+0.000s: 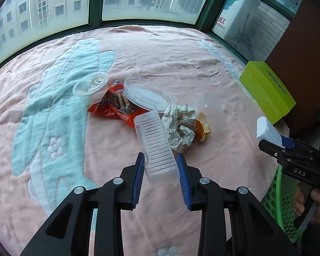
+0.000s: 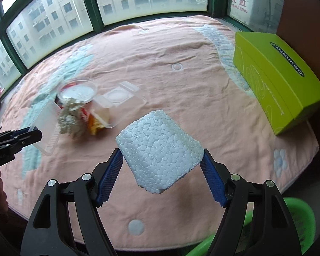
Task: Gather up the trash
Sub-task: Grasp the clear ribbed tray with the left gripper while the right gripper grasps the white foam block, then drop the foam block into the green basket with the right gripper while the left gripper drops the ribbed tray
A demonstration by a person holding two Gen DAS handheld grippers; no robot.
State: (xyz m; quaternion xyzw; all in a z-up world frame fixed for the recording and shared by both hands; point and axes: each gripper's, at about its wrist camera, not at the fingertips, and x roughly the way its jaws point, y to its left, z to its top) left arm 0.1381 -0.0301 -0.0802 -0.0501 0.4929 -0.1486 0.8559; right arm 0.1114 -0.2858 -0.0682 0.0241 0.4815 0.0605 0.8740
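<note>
Your left tool (image 1: pixel 161 166) squeezes a clear ribbed plastic tray (image 1: pixel 155 147). Your right tool (image 2: pixel 162 166) squeezes a white foam block (image 2: pixel 159 151) over the pink blanket (image 2: pixel 160 64).

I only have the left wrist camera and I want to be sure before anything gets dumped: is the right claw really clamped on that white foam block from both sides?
Observer: Yes. In the right wrist view both blue pads of the right claw press the foam block from opposite sides, and it hangs clear of the pink blanket.
Operator: And the clear box behind the crumpled tissue, is it open?
Observer: It looks open. The clear box has its hinged lid flipped back onto the blanket behind it.
</note>
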